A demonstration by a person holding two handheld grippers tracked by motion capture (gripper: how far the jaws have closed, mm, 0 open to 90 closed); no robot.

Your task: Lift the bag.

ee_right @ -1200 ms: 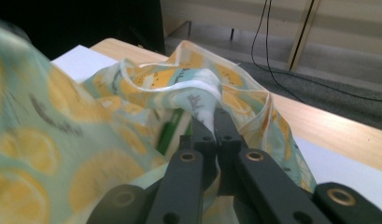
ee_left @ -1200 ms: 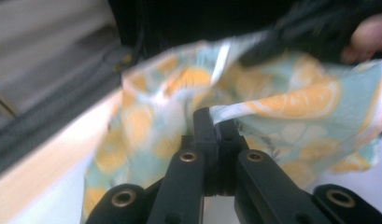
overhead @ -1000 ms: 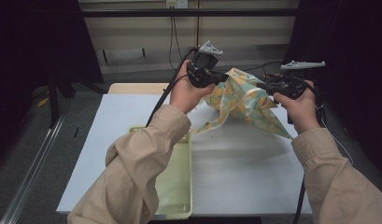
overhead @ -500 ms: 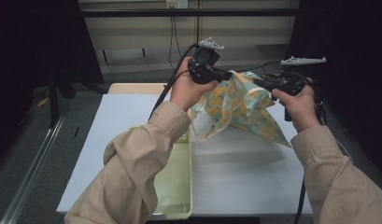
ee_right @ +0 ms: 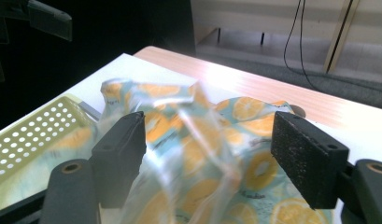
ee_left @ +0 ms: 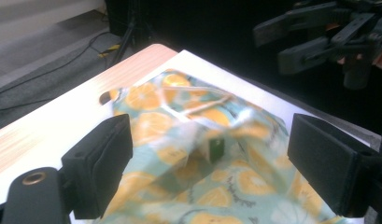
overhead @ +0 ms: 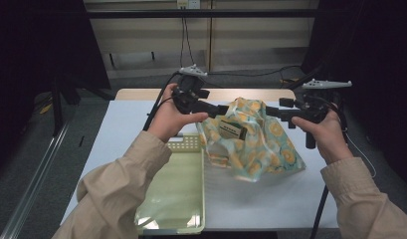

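A clear plastic bag printed with orange slices lies crumpled on the white table, between my two grippers. A dark label shows on its front. My left gripper points right over the bag's left top edge, and my right gripper points left over its right top edge. In the left gripper view the jaws of the left gripper stand wide open above the bag. The right gripper is also wide open over the blurred bag.
A pale green perforated tray lies at the table's front, just left of the bag, and its corner appears in the right gripper view. The table's wooden far edge runs behind. Cables trail on the floor beyond.
The bag hung stretched between both grippers before. Both have let go, and the bag has dropped onto the table, still blurred in motion.
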